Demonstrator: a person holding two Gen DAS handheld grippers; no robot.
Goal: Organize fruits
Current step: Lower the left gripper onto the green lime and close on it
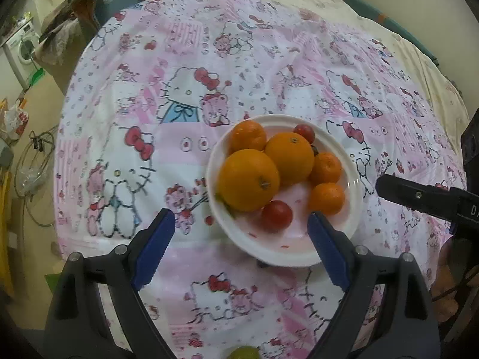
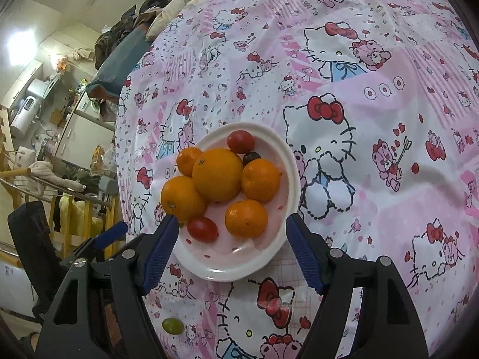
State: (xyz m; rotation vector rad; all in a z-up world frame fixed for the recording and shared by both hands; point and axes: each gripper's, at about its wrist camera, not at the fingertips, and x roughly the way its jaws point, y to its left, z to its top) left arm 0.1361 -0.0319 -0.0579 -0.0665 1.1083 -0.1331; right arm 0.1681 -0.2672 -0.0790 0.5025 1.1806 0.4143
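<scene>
A plate (image 2: 287, 179) sits on the cloth-covered desk (image 2: 374, 119), holding all the fruit but one. In it, two oranges (image 2: 217, 174) lie side by side — one nearer and to the left. Three mandarins (image 2: 246, 218) ring them, a tomato (image 2: 202, 229) lies at the near edge, another (image 2: 240, 141) at the far edge. A grape (image 2: 172, 326) lies alone on the cloth, nearer than the plate.

White plate (image 2: 278, 257): orange citrus (image 2: 217, 174), red tomatoes (image 2: 202, 229). Pink-white cartoon-cat cloth (image 2: 374, 137). Green grape (image 2: 172, 326) near-left. Blue finger pads (image 2: 305, 254).
</scene>
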